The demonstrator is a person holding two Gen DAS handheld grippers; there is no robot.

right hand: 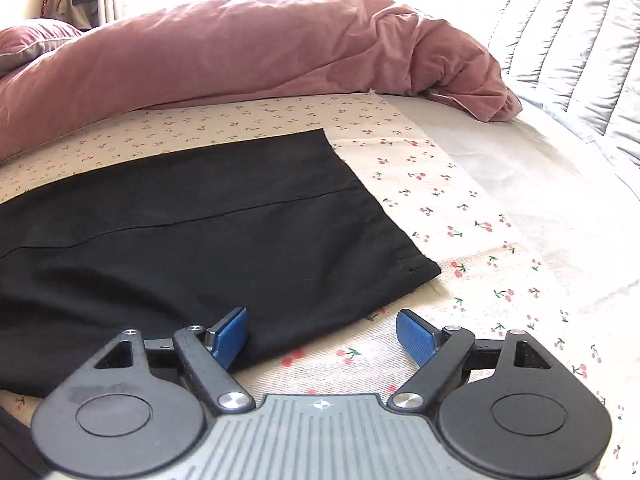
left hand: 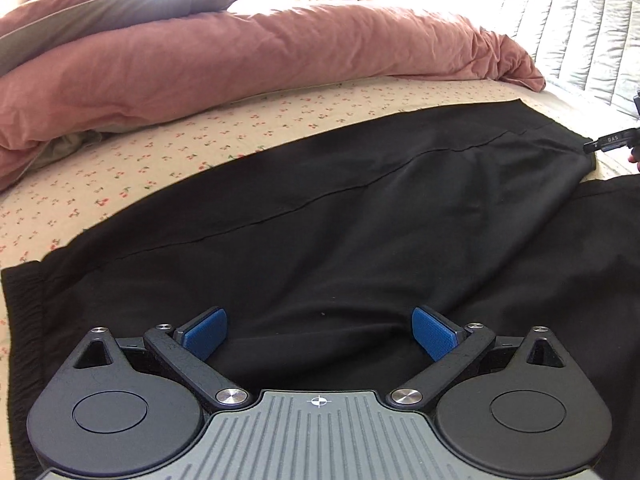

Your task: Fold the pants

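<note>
Black pants (left hand: 320, 216) lie spread flat on the cherry-print sheet (left hand: 168, 148). The elastic waistband (left hand: 24, 304) is at the left of the left wrist view. My left gripper (left hand: 320, 334) is open, low over the pants near the crotch, with nothing between its blue pads. In the right wrist view the far leg ends in a hem (right hand: 384, 220). My right gripper (right hand: 322, 334) is open over the near edge of that leg, its left pad (right hand: 230, 334) over cloth and its right pad (right hand: 416, 336) over the sheet. A second leg (left hand: 600, 240) lies nearer. The right gripper's tip also shows in the left wrist view (left hand: 604, 142).
A rolled pink duvet (left hand: 260, 52) lies across the bed behind the pants, with a pink-and-grey pillow (left hand: 120, 0) on it at left. A grey quilted cover (right hand: 568, 40) lies at the far right. A bright curtained window is behind.
</note>
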